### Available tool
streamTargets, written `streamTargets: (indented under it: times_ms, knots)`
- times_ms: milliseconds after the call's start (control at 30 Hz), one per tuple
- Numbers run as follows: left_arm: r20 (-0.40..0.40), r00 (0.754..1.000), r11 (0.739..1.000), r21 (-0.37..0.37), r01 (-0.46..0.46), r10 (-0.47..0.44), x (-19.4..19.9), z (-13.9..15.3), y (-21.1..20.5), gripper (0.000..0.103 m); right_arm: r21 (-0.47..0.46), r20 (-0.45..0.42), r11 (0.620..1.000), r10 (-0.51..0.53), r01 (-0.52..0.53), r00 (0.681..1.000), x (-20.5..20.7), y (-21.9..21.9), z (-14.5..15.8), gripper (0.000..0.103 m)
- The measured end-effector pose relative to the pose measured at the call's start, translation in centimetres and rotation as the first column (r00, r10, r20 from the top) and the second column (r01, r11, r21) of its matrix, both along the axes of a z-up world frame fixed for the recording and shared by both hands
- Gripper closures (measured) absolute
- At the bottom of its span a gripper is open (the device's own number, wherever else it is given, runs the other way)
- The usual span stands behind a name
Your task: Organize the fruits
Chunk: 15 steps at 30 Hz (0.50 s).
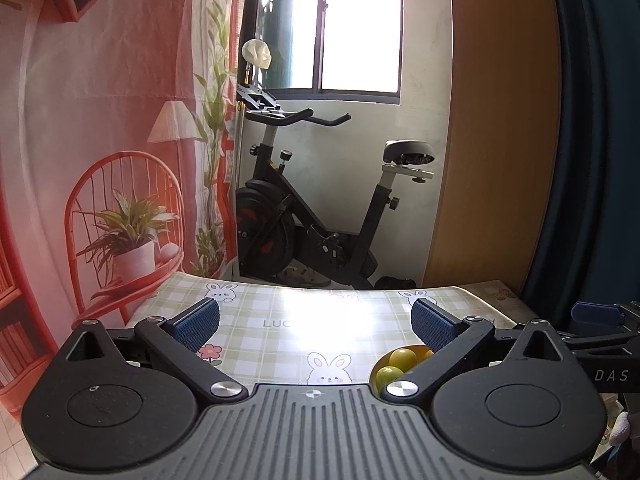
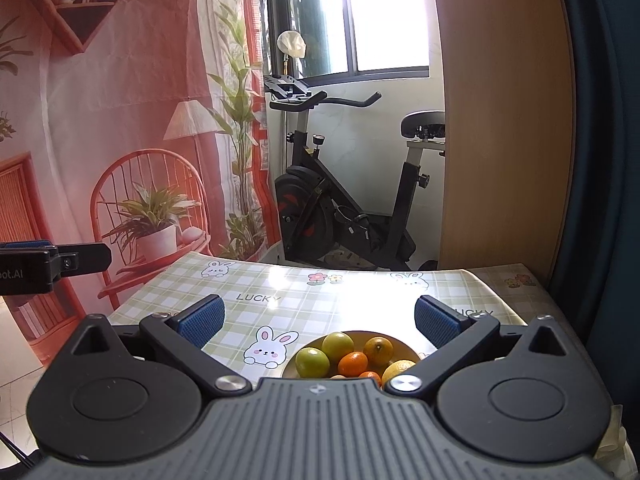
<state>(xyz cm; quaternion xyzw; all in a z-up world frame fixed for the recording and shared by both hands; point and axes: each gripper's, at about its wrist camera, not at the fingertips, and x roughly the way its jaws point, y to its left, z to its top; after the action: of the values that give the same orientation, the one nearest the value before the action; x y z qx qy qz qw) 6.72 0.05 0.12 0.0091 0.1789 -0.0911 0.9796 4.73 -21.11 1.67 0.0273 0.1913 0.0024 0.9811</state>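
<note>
A yellow plate (image 2: 404, 345) of fruit sits on the checked tablecloth, low in the right wrist view. On it lie two green fruits (image 2: 312, 362), a small orange mandarin (image 2: 353, 363), a larger orange (image 2: 378, 350) and a yellow lemon (image 2: 398, 369). My right gripper (image 2: 319, 318) hovers open just above and behind the plate, holding nothing. In the left wrist view the same plate (image 1: 382, 362) peeks out beside the right finger, with green fruit (image 1: 402, 358) showing. My left gripper (image 1: 316, 322) is open and empty, to the left of the plate.
The table (image 2: 352, 292) wears a green plaid cloth with rabbit prints. Behind its far edge stands an exercise bike (image 2: 344, 200) under a window. A printed backdrop (image 2: 120, 120) hangs at left, a wooden panel (image 2: 500, 120) at right. The left gripper's tip (image 2: 56, 260) shows at the left edge.
</note>
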Motion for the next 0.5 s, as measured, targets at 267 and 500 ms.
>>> streamTargets:
  times_ms: [267, 500]
  knots:
    - [-0.015, 1.0, 1.0, 0.003, -0.001, 0.001, 0.09, -0.26, 0.19, 0.0, 0.004, -0.001, 1.0, -0.002, 0.002, 1.0, -0.07, -0.09, 0.0, 0.0]
    - [-0.021, 1.0, 1.0, 0.005, -0.004, 0.004, 0.06, -0.33, 0.32, 0.0, 0.004, -0.001, 1.0, -0.002, 0.002, 1.0, -0.08, -0.13, 0.0, 0.0]
